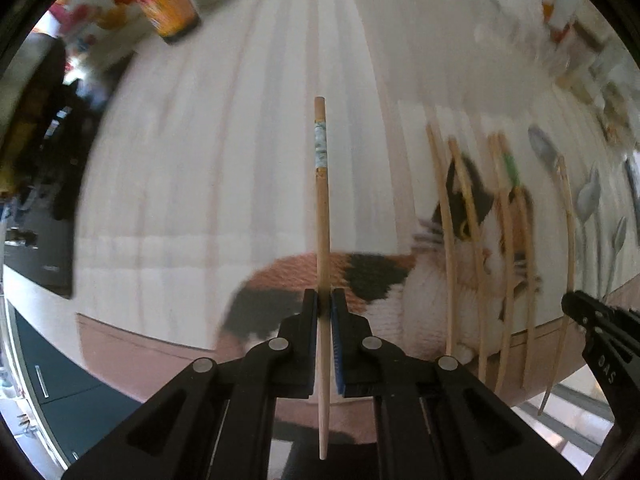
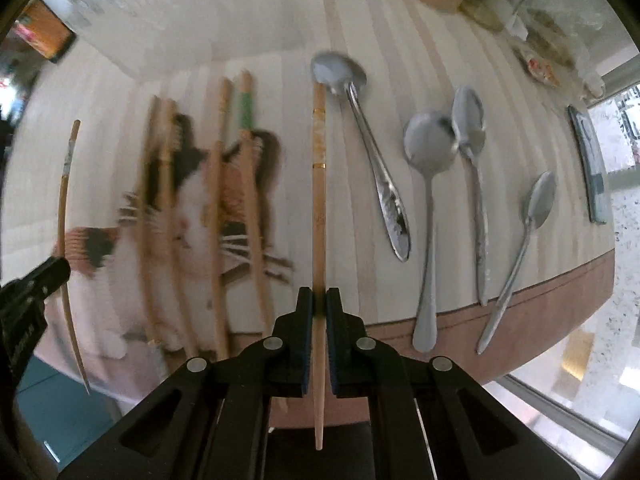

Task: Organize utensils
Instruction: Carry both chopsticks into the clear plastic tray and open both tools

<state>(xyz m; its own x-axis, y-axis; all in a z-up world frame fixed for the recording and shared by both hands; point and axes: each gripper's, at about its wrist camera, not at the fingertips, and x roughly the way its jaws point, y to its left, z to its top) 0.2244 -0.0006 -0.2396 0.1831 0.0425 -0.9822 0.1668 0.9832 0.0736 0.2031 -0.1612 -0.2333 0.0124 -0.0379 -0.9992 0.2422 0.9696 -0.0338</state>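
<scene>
The left gripper point(image 1: 324, 300) is clenched on a wooden chopstick with a pale patterned band point(image 1: 322, 208), held above the striped tablecloth point(image 1: 200, 160), and the right gripper point(image 2: 319, 300) is clamped on a second chopstick with gold rings point(image 2: 319, 184), whose far end reaches the bowl of a large metal spoon point(image 2: 356, 120). Between the two held sticks, a row of loose chopsticks point(image 2: 218, 200) lies side by side over a cat picture on the cloth point(image 2: 188, 224), one of them with a green band point(image 2: 245, 110). To the right lie three more spoons point(image 2: 430, 200), near one another with two bowls touching. An orange carton point(image 1: 164, 0) stands at the far left, and blurred packets point(image 2: 540, 52) crowd the far right edge of the table
</scene>
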